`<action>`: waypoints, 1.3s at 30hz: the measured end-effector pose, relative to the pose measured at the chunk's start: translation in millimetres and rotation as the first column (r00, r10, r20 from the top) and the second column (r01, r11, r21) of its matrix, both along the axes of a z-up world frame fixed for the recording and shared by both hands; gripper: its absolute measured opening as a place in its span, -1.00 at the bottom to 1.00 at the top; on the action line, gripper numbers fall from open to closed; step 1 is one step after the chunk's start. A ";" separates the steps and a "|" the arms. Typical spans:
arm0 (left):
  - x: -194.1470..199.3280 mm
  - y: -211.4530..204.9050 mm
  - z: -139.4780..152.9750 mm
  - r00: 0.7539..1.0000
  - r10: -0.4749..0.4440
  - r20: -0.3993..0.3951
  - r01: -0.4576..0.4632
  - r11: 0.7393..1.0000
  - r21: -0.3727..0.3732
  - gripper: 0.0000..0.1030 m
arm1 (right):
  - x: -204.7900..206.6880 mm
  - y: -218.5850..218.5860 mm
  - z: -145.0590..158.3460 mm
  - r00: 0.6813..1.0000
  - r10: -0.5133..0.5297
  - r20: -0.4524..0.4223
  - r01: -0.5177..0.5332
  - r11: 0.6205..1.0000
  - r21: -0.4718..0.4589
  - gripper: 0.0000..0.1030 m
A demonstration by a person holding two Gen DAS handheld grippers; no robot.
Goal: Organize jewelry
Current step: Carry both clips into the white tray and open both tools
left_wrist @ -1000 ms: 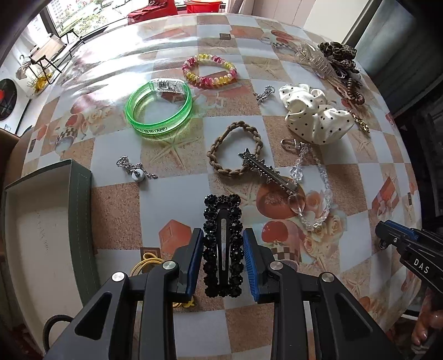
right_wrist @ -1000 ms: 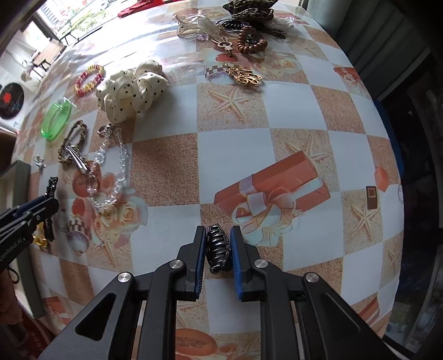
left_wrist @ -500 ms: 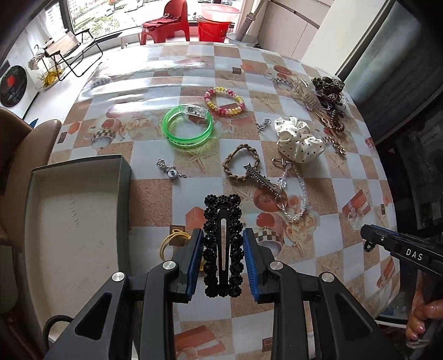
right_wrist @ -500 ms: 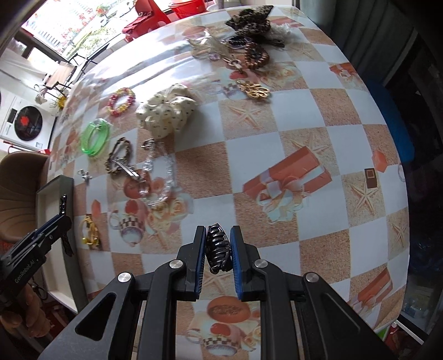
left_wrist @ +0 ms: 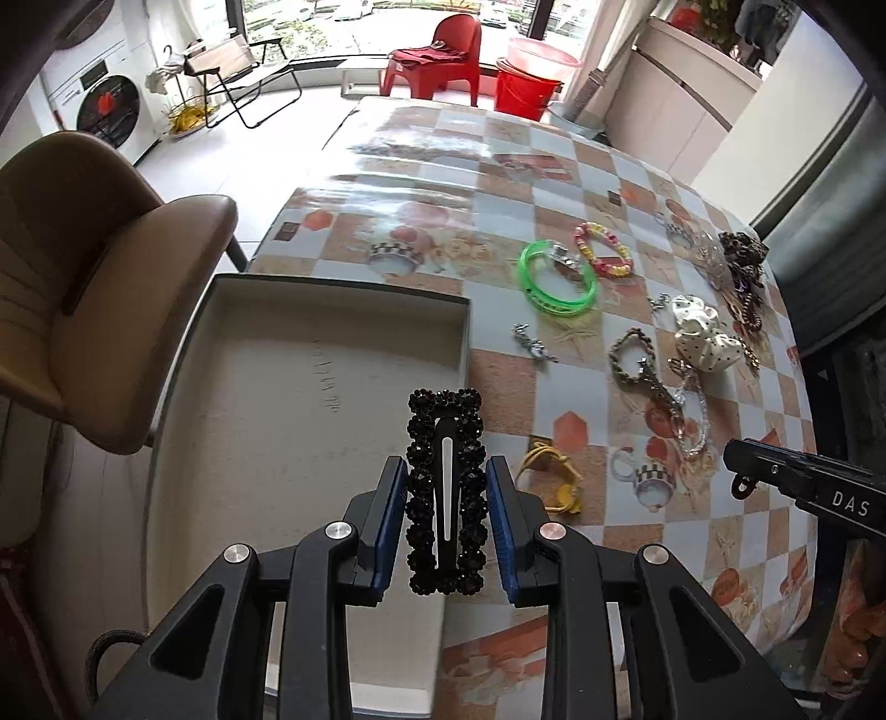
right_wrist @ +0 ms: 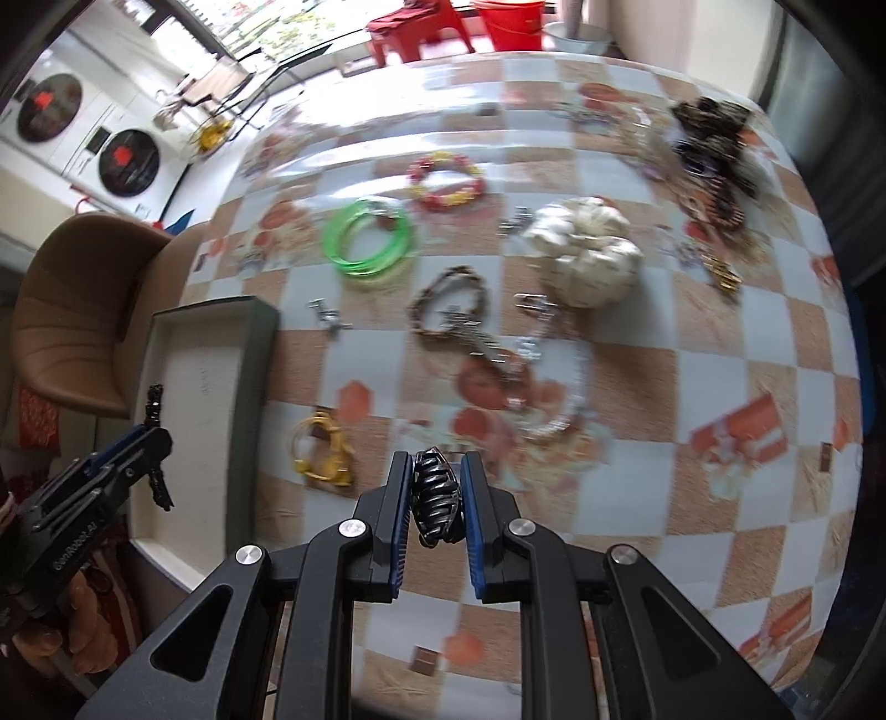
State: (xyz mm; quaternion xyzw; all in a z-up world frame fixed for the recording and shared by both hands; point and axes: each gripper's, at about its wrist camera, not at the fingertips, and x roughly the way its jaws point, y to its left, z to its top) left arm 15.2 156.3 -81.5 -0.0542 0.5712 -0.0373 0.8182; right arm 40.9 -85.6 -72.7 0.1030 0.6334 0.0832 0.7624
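Black beads cover the hair clip pinched in the left gripper, which hangs over the open box near its right wall. Judging by that, a release now could drop the clip on the wall or onto the table beside the yellow hair tie. Only the clip's beaded edges meet the blue pads, so it might twist as the pads part. The right gripper is clenched on a small dark claw clip, over the tablecloth and well right of the box; carried across, it could collide with the left gripper.

A glossy checked cloth printed with teapots and starfish covers the table, strewn with a green bangle, a beaded bracelet and a white scrunchie. Around it: a tan chair, washing machines, a red chair.
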 end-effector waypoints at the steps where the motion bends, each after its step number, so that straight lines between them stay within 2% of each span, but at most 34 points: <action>1: -1.2 8.3 -1.9 1.000 0.014 -0.003 -0.014 1.000 0.006 -0.37 | 2.2 10.5 0.6 1.000 0.011 -0.004 -0.011 1.000 0.014 -0.63; 10: 7.7 68.2 -21.0 0.993 0.120 -0.013 -0.119 0.992 0.044 -0.37 | 41.9 114.5 1.5 0.988 0.151 0.019 -0.152 0.985 0.079 -0.63; 16: 36.5 93.8 -43.7 0.985 0.170 -0.012 -0.168 0.983 0.079 -0.37 | 80.0 172.8 -26.0 0.980 0.201 -0.003 -0.199 0.975 0.099 -0.63; 23: 59.0 102.1 -77.2 0.986 0.165 -0.027 -0.160 0.977 0.144 -0.36 | 107.7 198.5 -71.2 0.979 0.197 -0.052 -0.194 0.979 0.063 -0.63; 27: 59.4 100.5 -92.0 0.988 0.148 -0.045 -0.139 0.976 0.170 -0.36 | 114.7 202.0 -86.1 0.981 0.181 -0.068 -0.178 0.983 0.050 -0.63; 33: 57.9 93.3 -93.6 0.992 0.123 -0.015 -0.118 0.972 0.205 -0.35 | 122.7 209.5 -102.7 0.980 0.183 -0.075 -0.182 0.983 0.023 -0.62; 36: 58.5 91.6 -92.8 0.992 0.124 -0.014 -0.118 0.970 0.213 -0.35 | 123.9 216.2 -101.4 0.979 0.198 -0.057 -0.198 0.980 0.002 -0.61; 38: 58.5 91.4 -92.2 0.991 0.129 -0.018 -0.122 0.969 0.215 -0.34 | 125.1 217.7 -101.1 0.978 0.199 -0.061 -0.199 0.980 0.011 -0.51; 39: 58.7 91.2 -91.8 0.991 0.133 -0.021 -0.126 0.968 0.216 -0.33 | 123.4 217.8 -99.4 0.979 0.197 -0.061 -0.196 0.980 0.013 -0.29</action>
